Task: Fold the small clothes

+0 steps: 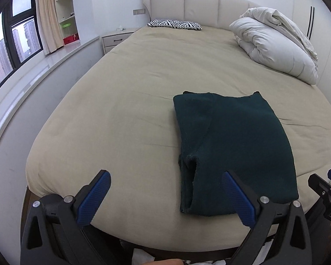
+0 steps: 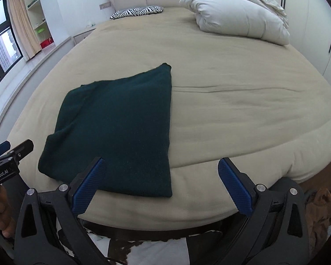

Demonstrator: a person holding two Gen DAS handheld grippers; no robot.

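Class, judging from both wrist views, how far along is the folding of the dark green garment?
Done: the dark green garment lies on the bed folded into a compact rectangle, a layer overlapping its left side. In hand: nothing; left gripper and right gripper are open. Left: possibly one more fold.

A wide bed under a beige cover fills the room, its padded cream headboard at twelve o'clock against a white wall, with a zebra-print pillow at its foot and a bundled white duvet heaped at about two o'clock. At eleven o'clock stand a pale nightstand and open wall shelves behind a beige curtain. A dark-framed window at nine to ten o'clock shows grey daylight and tower blocks above a long white sill, and white wardrobe doors stand at two to three o'clock.
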